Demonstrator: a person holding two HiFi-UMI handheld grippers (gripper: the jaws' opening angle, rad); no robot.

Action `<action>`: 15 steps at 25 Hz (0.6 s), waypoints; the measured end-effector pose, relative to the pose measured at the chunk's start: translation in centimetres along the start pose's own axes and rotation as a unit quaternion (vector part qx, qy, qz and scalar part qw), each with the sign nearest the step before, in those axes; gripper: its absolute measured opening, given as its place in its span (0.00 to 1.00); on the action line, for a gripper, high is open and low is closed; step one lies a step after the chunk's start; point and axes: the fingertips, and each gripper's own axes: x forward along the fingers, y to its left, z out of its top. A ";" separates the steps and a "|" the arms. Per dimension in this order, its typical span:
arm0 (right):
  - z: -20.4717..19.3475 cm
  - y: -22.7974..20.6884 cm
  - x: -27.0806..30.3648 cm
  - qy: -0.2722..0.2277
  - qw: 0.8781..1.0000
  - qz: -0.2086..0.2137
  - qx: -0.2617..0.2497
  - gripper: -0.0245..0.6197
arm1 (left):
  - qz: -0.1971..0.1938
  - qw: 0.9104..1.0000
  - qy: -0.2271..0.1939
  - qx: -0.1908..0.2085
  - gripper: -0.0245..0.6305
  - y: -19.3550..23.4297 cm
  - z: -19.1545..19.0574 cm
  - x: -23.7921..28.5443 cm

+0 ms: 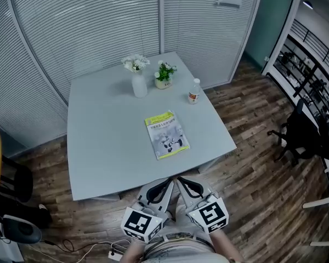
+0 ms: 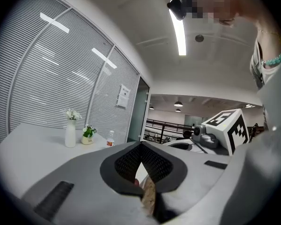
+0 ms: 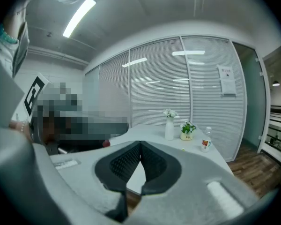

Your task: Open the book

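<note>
Book (image 1: 166,135) lies closed and flat, cover up, near the middle of the pale counter (image 1: 104,147), turned a little askew to the counter's edges. It sits alone on bare surface. The white vase of flowers (image 1: 139,84), the small potted plant (image 1: 164,75) and the bottle (image 1: 194,91) all stand well apart from it at the far side, so a cover can probably swing over without knocking anything.

Both tools are held low and close to the person's body, just off the counter's near edge and well short of the book. The left hand-held gripper (image 1: 165,184) is clenched: its own view shows the dark pads meeting at the tips with nothing between them. The right hand-held gripper (image 1: 183,184) looks the same, tips together and empty. The two sit just beside each other, tips angled inward toward one another, and both point out over the counter toward the book.

Opening has not begun. Clenched jaws suit the start, since a thin closed tip can likely slide under the cover's free edge while the other tool presses the book down to stop it skating on the smooth top. Which long edge is the spine cannot be read with certainty from here, so the side to lift remains a guess.
</note>
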 end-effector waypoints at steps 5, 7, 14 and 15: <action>1.4 -3.7 2.8 -0.007 1.000 0.011 -0.001 0.04 | 0.008 1.000 -0.001 0.007 0.04 2.5 1.1 4.0; 2.1 -5.3 4.0 -0.009 1.000 0.019 -0.006 0.04 | 0.010 1.000 -0.002 0.010 0.04 3.2 1.7 5.8; 4.1 -10.5 8.5 -0.011 0.998 0.054 -0.017 0.04 | 0.029 0.999 -0.002 0.012 0.04 6.7 3.9 11.6; 4.3 -11.2 8.9 -0.012 0.998 0.058 -0.018 0.04 | 0.034 0.999 0.000 0.015 0.04 7.1 4.1 12.3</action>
